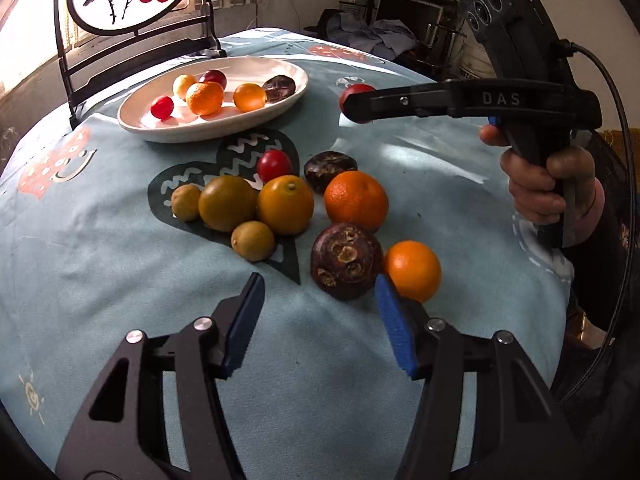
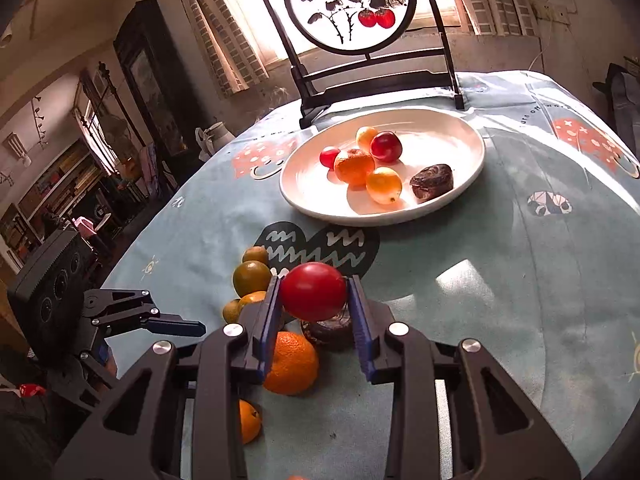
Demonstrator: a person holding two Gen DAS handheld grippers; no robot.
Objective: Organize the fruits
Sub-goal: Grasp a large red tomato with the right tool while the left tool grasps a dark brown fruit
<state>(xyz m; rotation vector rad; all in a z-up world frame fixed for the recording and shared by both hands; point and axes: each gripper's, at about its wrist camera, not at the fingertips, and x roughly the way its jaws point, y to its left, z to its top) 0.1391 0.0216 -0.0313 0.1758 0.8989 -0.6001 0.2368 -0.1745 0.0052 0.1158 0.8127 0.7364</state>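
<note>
Right wrist view shows our right gripper (image 2: 313, 300) clamped on a red fruit (image 2: 313, 297), lifted above the loose pile. Left wrist view alone reveals our left gripper (image 1: 320, 300), jaws apart and empty, near a dark round fruit (image 1: 346, 261) (beside an orange (image 1: 413, 270)); the white plate (image 1: 160, 128) sits beyond.

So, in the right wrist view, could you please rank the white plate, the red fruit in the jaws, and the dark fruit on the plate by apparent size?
1. White plate
2. Red fruit, though it is much nearer the camera, which inflates it
3. Dark fruit
</note>
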